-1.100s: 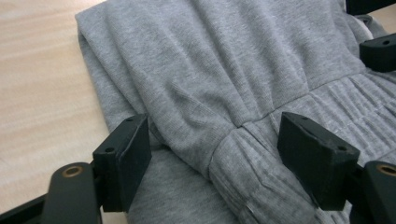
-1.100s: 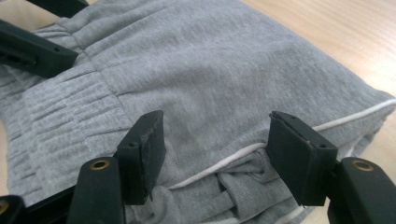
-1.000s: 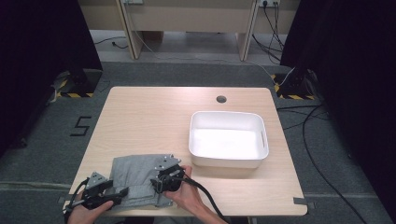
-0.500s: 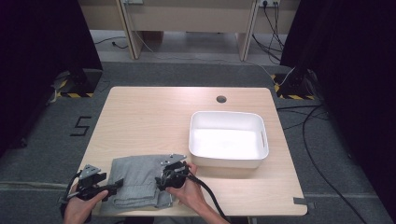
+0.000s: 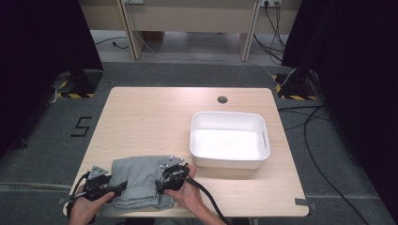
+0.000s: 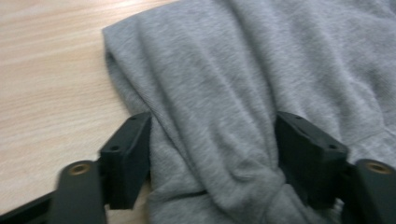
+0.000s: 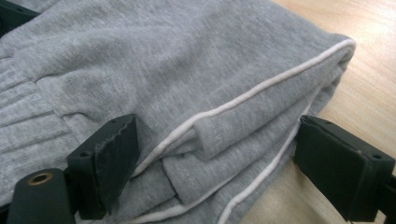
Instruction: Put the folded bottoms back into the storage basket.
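While both of my grippers straddle the folded grey garment [image 5: 136, 180], my left gripper [image 6: 212, 154] has its jaws spread around a bunched fold, and my right gripper [image 7: 217, 168] gapes over the white-piped edge; cloth lies between each pair.

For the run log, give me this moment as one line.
left gripper: open, jaws straddling grey garment | right gripper: open, straddling its folded edge | white bin: empty
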Demonstrator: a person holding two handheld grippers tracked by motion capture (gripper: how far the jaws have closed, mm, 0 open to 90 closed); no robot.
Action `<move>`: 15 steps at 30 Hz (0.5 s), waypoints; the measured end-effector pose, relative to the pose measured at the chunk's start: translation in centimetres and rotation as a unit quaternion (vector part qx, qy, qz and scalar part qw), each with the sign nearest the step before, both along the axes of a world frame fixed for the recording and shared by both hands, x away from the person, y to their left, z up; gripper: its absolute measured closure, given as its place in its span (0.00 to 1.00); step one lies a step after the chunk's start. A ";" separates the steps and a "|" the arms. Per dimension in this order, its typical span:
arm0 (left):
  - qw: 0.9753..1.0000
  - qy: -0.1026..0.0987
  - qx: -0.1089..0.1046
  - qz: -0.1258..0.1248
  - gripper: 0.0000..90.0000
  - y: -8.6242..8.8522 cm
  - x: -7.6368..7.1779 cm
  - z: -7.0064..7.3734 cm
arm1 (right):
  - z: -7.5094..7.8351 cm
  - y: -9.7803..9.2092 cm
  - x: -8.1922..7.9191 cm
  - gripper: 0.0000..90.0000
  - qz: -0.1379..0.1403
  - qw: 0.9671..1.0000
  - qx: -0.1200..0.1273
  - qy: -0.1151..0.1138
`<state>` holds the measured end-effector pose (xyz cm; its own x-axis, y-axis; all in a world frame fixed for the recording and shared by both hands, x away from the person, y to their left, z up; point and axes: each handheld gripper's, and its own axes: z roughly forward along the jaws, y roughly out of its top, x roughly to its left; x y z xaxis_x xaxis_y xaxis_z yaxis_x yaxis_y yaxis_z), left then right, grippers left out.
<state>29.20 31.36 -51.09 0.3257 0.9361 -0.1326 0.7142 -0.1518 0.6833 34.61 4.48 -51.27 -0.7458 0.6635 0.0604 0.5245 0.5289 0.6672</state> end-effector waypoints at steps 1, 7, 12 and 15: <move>1.000 -0.002 0.002 -0.005 0.39 -0.2 0.0 0.0 | -0.1 0.0 0.0 0.17 0.003 1.000 0.000 -0.005; 0.999 -0.013 -0.025 -0.022 0.66 -0.4 -0.2 -0.2 | 0.0 0.2 -0.1 0.38 0.021 1.000 0.016 -0.012; 0.998 -0.017 -0.041 -0.034 0.74 0.0 -0.2 -0.3 | -0.1 0.5 -0.1 0.65 0.040 0.998 0.046 -0.005; 0.998 -0.025 -0.036 -0.039 0.77 0.0 -0.2 -0.2 | -0.2 0.5 0.0 0.71 0.044 0.997 0.057 -0.002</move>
<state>28.95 31.39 -51.29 0.4051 0.8963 -0.1801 0.6672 -0.1551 0.7286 34.62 4.96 -51.43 -0.8014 0.5842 0.1282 0.4765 0.4940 0.7273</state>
